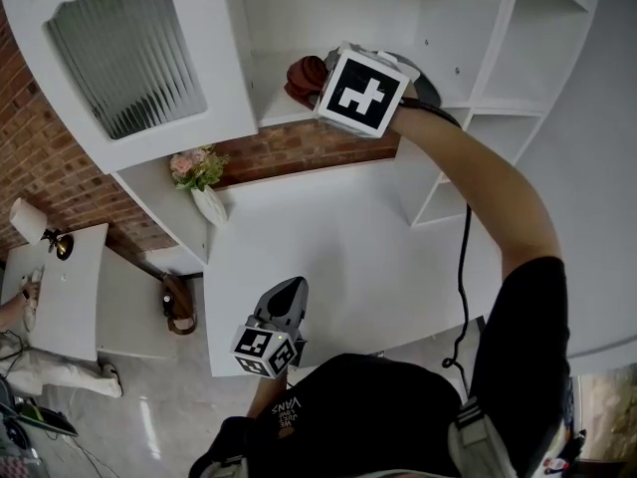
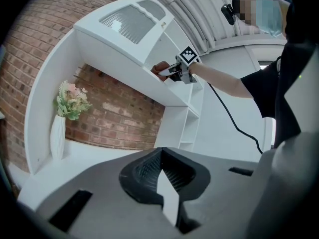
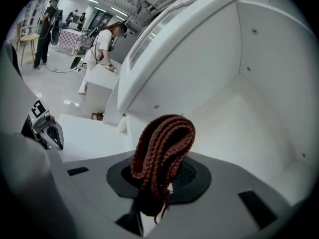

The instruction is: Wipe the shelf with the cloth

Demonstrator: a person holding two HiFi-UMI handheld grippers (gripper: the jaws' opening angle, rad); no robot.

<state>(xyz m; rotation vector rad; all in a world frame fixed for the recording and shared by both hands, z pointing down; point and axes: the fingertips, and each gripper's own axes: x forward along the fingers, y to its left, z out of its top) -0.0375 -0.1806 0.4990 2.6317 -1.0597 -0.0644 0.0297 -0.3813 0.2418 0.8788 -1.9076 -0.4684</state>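
Note:
A dark red knitted cloth [image 3: 163, 151] is folded and clamped in my right gripper [image 3: 159, 193], which is shut on it. In the head view the right gripper [image 1: 320, 86] reaches into the upper shelf [image 1: 274, 88] of a white cabinet, and the cloth [image 1: 305, 74] bulges out past its marker cube, close above the shelf board. The shelf's floor and back wall [image 3: 239, 108] fill the right gripper view. My left gripper [image 1: 289, 292] hangs low over the white desk top [image 1: 348, 247], shut with nothing in it; its dark pads [image 2: 144, 171] meet.
A white vase of pink flowers [image 1: 203, 183] stands at the desk's left. A cabinet door with ribbed glass [image 1: 124, 53] is swung open at the left. Narrow open side shelves [image 1: 468, 147] stand to the right. A brick wall [image 1: 299, 152] backs the desk. People [image 3: 102, 44] work far behind.

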